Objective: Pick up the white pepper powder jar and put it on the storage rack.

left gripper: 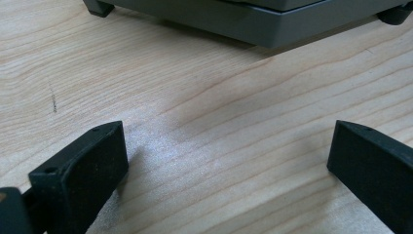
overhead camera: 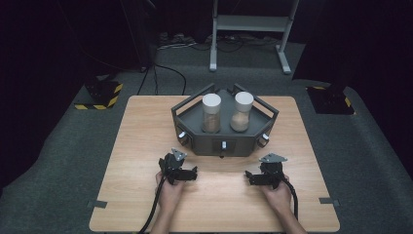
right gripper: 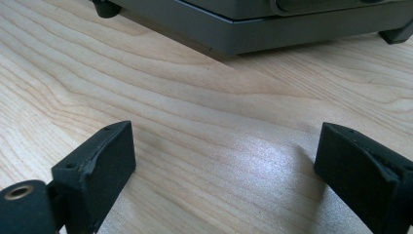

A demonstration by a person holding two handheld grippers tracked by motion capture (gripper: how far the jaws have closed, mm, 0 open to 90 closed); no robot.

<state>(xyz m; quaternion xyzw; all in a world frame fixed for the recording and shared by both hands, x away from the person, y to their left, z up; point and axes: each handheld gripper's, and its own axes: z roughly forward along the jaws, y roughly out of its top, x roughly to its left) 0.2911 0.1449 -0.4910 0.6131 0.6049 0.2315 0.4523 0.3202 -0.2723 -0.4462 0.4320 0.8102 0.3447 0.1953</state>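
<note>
My left gripper [overhead camera: 191,174] has its two black fingers [left gripper: 83,178] spread wide apart, and nothing sits between them, just bare wood. My right gripper [overhead camera: 251,177] is the same: its fingers [right gripper: 95,173] stand wide open over the light wooden table [overhead camera: 146,146] and hold nothing. I think both are kept low and open like this so they are ready to reach out.

Just ahead of both sets of fingers is the dark grey tray with slanted corners and bar handles [overhead camera: 224,141]. It sits near the middle of the table, a bit toward the far side. Its flat front edge faces me, so both hands can come at it evenly.

Inside the tray stand two clear jars side by side. The left jar with a white lid [overhead camera: 211,113] holds something brown. The right jar with a white lid [overhead camera: 242,112] holds something paler, maybe sand or powder; it is too small to tell.

The jars stand upright, apart from my fingers.
</note>
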